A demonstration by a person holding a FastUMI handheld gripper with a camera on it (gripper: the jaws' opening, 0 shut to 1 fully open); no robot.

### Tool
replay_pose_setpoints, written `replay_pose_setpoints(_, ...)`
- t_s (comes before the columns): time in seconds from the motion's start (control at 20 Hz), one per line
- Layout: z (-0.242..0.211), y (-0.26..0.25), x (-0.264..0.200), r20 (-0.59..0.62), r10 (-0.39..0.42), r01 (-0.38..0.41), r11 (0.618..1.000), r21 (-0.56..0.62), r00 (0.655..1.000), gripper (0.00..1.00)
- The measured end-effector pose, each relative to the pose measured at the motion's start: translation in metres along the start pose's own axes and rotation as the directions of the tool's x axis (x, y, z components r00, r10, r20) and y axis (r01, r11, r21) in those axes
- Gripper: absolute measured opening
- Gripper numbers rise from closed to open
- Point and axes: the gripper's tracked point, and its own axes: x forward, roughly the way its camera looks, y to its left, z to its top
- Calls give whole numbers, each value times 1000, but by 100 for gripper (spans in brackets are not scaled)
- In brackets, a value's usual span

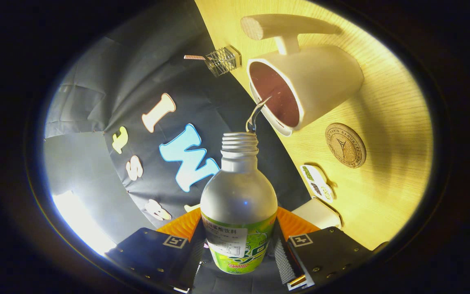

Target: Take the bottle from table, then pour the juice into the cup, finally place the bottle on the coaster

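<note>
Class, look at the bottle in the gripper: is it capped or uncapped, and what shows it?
Uncapped. The bottle, clamped between the gripper fingers, shows bare neck threads, and a thin stream runs from its mouth into the cup.

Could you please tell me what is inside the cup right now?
The cup holds dark reddish liquid, fed by a thin stream from the bottle clamped in the tongs. Its bottom is covered by the liquid.
</note>
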Motion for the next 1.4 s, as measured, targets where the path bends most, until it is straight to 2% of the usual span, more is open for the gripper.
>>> replay_pose_setpoints(0.7,7,17,9,38,5,-8,996,85,999,76)
replay_pose_setpoints(1.4,21,26,14,55,10,-16,994,110,998,76)
